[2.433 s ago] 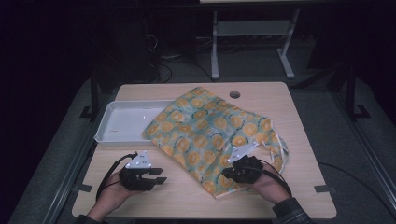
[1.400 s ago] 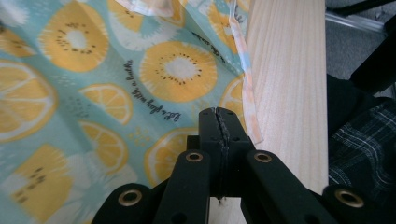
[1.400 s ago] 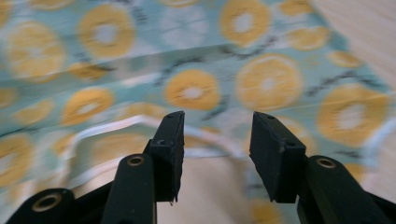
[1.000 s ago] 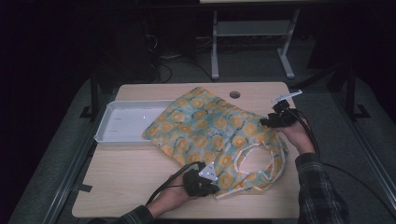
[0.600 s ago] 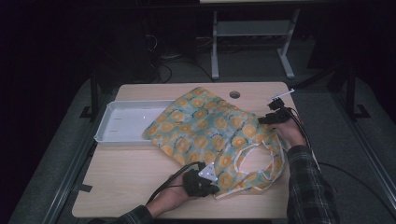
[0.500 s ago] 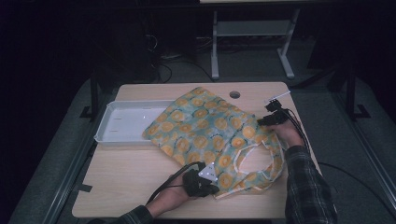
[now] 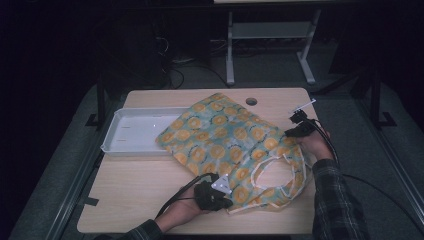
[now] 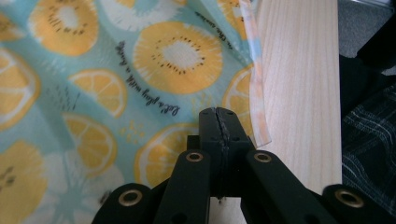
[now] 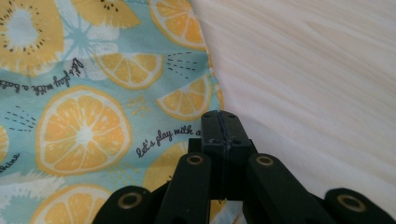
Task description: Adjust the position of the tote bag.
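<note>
A tote bag (image 7: 225, 140) printed with orange and lemon slices on pale blue lies flat across the wooden table (image 7: 130, 195), its white handles (image 7: 260, 167) looped toward the near right. My left gripper (image 7: 230, 201) rests at the bag's near edge, jaws pressed together on the cloth (image 8: 93, 93); the left gripper view has its tip (image 8: 218, 113) by a handle strip. At the bag's right edge my right gripper (image 7: 289, 134) has just been closing, and its jaws now meet on the hem (image 9: 205, 100) where cloth gives way to bare wood (image 9: 303, 70); its tip (image 9: 219, 115) sits there.
A white tray (image 7: 112, 145) stands at the table's left, its right end under the bag's corner. A round cable hole (image 7: 251, 101) lies near the far edge. Metal frame legs (image 7: 230, 45) stand on the dark floor beyond the table.
The right hand has come down and toward the near side onto the bag's right edge. The left hand and the bag's near edge have stayed put.
</note>
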Motion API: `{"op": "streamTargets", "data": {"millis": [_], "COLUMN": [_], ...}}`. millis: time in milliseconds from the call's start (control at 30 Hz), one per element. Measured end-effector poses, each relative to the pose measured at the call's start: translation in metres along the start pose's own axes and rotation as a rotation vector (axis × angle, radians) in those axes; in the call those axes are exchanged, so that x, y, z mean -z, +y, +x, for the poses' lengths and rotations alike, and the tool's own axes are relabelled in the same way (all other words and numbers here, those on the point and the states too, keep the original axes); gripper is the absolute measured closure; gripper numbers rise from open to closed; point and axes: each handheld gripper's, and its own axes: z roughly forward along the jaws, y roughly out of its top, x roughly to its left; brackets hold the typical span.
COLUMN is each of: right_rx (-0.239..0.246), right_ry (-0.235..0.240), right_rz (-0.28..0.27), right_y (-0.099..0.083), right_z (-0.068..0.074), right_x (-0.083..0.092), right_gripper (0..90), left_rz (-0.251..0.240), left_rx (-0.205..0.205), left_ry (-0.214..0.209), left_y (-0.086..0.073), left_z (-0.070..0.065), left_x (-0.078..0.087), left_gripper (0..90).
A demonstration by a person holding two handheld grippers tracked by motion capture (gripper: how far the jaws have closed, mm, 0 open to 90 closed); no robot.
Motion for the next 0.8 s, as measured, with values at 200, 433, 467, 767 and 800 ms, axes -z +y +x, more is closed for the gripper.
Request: {"op": "streamTargets", "data": {"millis": [200,433,467,767,800], "right_rx": [-0.003,0.0,0.002,0.023,0.032], "right_ry": [-0.012,-0.029,-0.03,-0.037,-0.038], "right_rz": [0.002,0.001,-0.005,0.004,0.005], "right_y": [-0.012,-0.029,-0.031,-0.054,-0.057], "right_z": [-0.005,-0.005,-0.005,0.002,0.004], "right_x": [0.009,0.019,0.022,0.037,0.039], "right_gripper": [89.4,89.4,89.4,89.5,89.4], "left_rz": [0.017,0.036,0.036,0.055,0.058], "left_rx": [0.002,0.008,0.014,0.044,0.046], "left_ry": [0.002,0.028,0.031,0.054,0.058], "left_y": [-0.001,-0.004,-0.005,-0.013,-0.013], "left_z": [0.002,0.008,0.008,0.017,0.018], "left_x": [0.003,0.008,0.008,0.017,0.018], "left_gripper": [89.6,89.6,89.6,89.6,89.6]}}
